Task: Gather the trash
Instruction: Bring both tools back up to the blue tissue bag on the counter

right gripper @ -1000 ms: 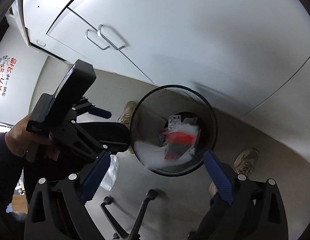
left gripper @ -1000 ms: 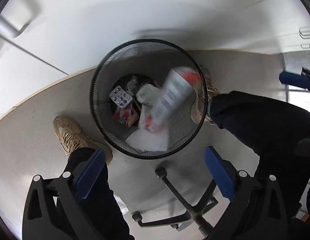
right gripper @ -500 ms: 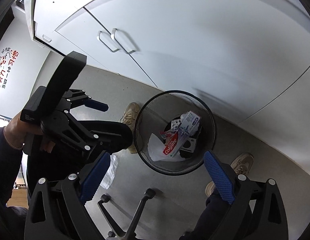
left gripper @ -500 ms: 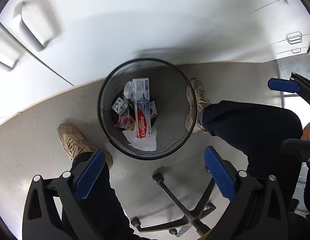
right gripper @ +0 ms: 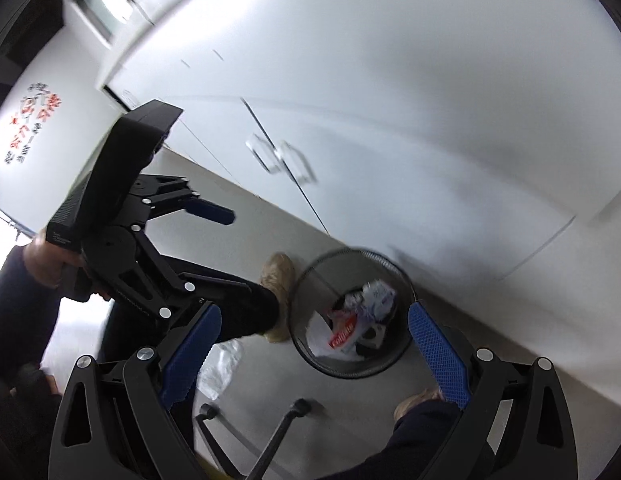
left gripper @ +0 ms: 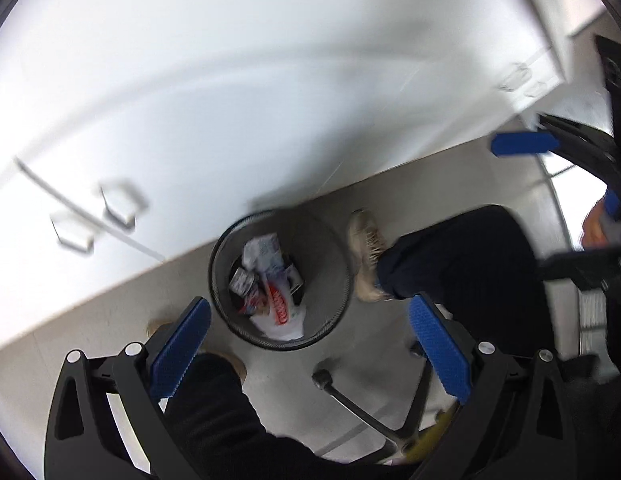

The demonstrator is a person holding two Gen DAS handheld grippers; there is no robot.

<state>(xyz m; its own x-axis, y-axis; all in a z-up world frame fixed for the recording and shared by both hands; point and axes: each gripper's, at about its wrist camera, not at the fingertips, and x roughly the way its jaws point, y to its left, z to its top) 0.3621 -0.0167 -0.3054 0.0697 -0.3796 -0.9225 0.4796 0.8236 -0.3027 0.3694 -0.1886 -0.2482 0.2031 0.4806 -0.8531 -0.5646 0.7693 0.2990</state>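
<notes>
A black wire-mesh trash bin (left gripper: 330,292) stands on the floor against white cabinets; it also shows in the right wrist view (right gripper: 306,320). Inside lie a red and white toothpaste box (left gripper: 276,300), a blister pack (left gripper: 240,280), crumpled white paper (left gripper: 262,250) and other scraps. My left gripper (left gripper: 310,344) is open and empty, high above the bin. My right gripper (right gripper: 314,356) is open and empty, also above the bin. The left gripper shows from the side in the right wrist view (right gripper: 206,210).
White cabinet doors with handles (right gripper: 278,158) rise behind the bin. The person's shoes (left gripper: 364,256) and dark trouser legs flank the bin. An office chair base (left gripper: 374,408) with casters stands near me. A clear plastic wrapper (right gripper: 222,368) lies on the floor.
The toothpaste box fell into the bin and came to rest there. Both grippers have since risen away from the bin, which looks smaller now. The views are blurred from motion.
</notes>
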